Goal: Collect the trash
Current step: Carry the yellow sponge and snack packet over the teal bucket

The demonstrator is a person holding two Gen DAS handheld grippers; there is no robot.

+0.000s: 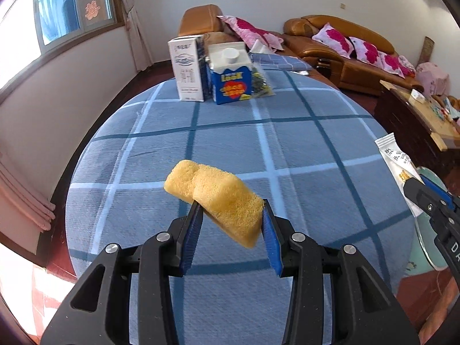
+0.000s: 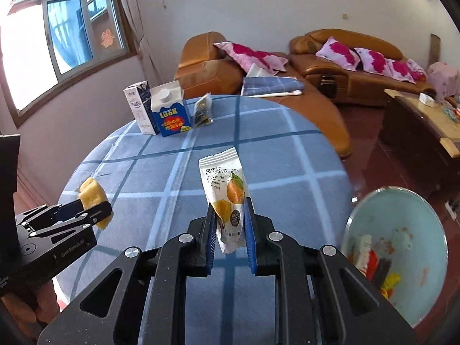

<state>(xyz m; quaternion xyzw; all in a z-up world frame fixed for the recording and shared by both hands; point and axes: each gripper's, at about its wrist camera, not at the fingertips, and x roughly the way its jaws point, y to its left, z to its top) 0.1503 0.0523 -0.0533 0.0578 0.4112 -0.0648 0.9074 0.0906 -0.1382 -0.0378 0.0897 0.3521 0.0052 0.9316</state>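
My left gripper [image 1: 231,208] is shut on a yellow sponge [image 1: 218,198] and holds it above the blue checked tablecloth [image 1: 287,149]. It also shows at the left of the right wrist view [image 2: 95,208] with the sponge [image 2: 90,192]. My right gripper [image 2: 230,207] is shut on a white snack wrapper with an orange fruit picture [image 2: 225,192], held upright above the table. That wrapper [image 1: 398,166] and the right gripper [image 1: 414,185] show at the right edge of the left wrist view. A light blue bin [image 2: 402,215] holding several wrappers stands right of the table.
At the table's far side stand a white carton [image 1: 187,69], a blue and white LOOK carton [image 1: 230,74] and a small clear packet [image 1: 261,83]. Beyond are brown sofas with pink pillows [image 2: 345,54], and a wooden coffee table [image 2: 425,120] at the right.
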